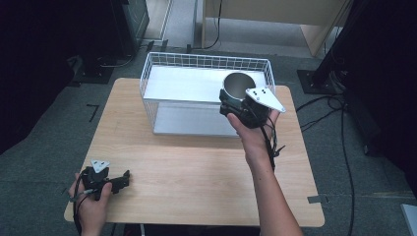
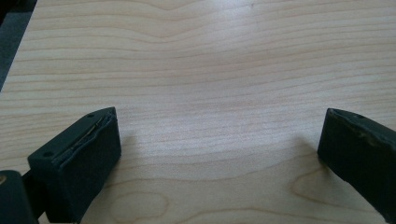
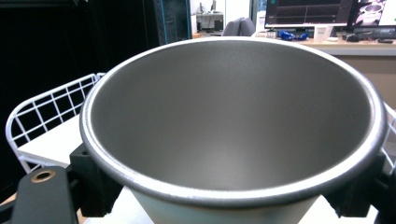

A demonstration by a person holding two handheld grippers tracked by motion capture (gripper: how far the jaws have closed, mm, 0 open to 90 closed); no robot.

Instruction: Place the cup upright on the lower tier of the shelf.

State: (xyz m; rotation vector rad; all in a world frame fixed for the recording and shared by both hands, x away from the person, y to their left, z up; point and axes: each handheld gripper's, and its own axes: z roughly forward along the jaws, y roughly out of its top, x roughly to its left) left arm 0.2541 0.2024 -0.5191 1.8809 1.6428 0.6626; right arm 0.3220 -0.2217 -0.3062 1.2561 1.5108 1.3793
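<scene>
Round grey steel cup [image 1: 239, 84]: upright, gripped by right tongs [image 1: 231, 104], above white wire basket's [image 1: 162, 61] right end. Left tongs [image 1: 124, 179]: open, idle, near-left.

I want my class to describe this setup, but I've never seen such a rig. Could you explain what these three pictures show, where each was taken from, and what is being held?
There is no robot arm here: a person holds a hand-held gripper in each hand at a wooden table. The high view looks down from above the person's side. The other two pictures come from small cameras riding on each gripper.

On the table stands a white wire basket. The right gripper is shut on a metal cup, holding it upright at the basket's near right corner; its camera looks straight into the cup, with black fingers pressing its sides. The left gripper rests low at the table's near left corner, open, with bare wood between its fingers.
</scene>
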